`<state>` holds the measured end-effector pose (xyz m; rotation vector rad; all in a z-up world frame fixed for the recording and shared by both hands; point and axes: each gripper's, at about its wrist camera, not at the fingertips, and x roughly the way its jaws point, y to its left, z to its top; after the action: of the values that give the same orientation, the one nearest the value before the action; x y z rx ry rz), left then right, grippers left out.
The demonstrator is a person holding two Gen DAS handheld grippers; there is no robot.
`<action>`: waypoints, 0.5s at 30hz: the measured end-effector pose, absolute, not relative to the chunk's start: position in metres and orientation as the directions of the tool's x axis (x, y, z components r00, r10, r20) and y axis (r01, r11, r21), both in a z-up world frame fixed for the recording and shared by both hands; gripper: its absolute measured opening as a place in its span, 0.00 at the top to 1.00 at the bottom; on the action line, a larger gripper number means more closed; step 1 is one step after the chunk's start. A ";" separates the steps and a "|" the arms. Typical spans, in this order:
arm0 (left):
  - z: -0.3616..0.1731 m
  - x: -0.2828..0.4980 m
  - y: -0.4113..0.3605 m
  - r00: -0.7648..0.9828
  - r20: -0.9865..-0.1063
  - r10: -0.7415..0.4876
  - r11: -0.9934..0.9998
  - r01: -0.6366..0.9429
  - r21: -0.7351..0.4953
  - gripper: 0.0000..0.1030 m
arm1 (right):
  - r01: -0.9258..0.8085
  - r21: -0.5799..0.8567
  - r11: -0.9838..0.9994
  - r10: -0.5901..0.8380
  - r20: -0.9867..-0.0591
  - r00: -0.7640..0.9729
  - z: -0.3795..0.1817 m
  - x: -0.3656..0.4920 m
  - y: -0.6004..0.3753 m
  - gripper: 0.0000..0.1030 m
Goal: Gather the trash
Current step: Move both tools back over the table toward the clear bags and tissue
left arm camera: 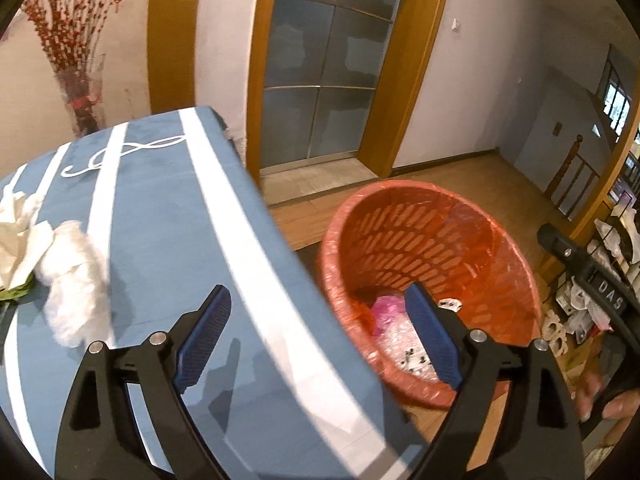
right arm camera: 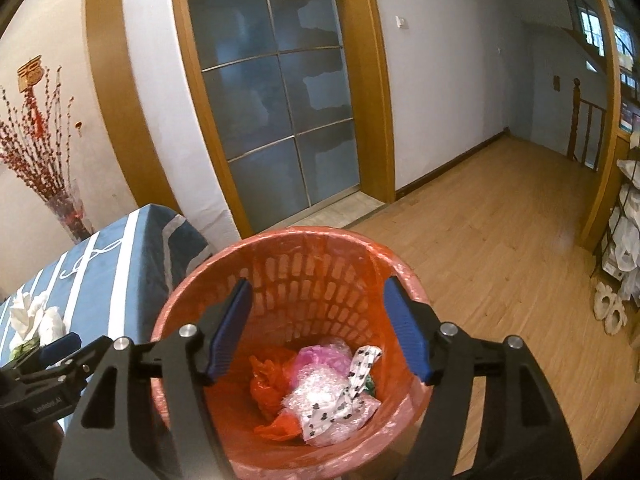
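Observation:
An orange slotted bin with a plastic liner stands on the floor beside a table under a blue striped cloth. Inside it lie bubble wrap, a pink bag, an orange bag and a spotted white wrapper. On the table lie crumpled white tissue and a white fluffy wad. My left gripper is open and empty over the table's edge. My right gripper is open and empty above the bin.
A glass sliding door in a wooden frame is behind the bin. A vase of red twigs stands behind the table. A wire rack with white bags is at the right. Wooden floor stretches right of the bin.

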<state>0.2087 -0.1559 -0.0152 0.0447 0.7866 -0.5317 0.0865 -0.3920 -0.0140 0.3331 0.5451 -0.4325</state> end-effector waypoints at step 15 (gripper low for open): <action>-0.007 0.207 -0.054 0.688 -0.663 -0.296 0.947 0.301 -0.110 0.14 | 0.284 0.140 0.949 -0.161 -0.557 0.815 0.008 0.118 -0.302 0.35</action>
<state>0.2072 -0.0538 -0.0072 0.0077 0.7405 -0.3338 0.1184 -0.3017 0.0084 0.2220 0.5714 -0.2393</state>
